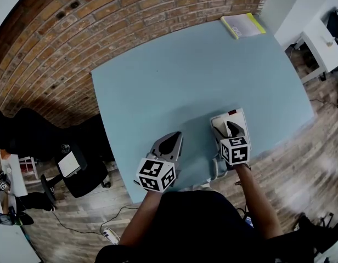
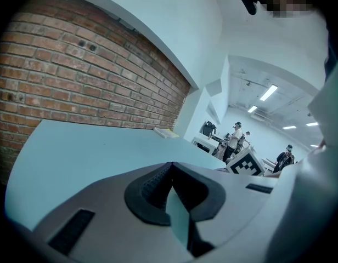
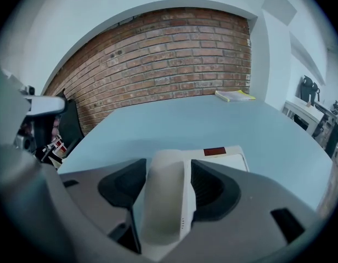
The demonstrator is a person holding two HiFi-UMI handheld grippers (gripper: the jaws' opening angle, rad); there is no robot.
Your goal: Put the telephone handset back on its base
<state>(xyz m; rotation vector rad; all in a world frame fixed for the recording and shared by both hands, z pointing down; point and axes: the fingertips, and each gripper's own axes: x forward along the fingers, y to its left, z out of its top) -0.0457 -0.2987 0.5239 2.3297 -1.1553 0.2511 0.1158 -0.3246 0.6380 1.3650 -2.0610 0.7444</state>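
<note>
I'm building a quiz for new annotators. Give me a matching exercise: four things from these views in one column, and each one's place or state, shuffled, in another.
Things:
1. left gripper
2. right gripper
3. yellow-edged booklet
4. telephone base

Places or states:
A. far corner of the table
B. closed on the handset
C. jaws together, holding nothing
D. near edge of the table, just ahead of the right gripper

Pairs: 1-C, 2-B, 3-A, 4-D

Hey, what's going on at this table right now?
A person works two handheld grippers at a light blue table. The right gripper has its jaws closed on the white telephone handset, holding it over the base near the table's front edge. The left gripper waits alongside, jaws together, holding nothing.
</note>
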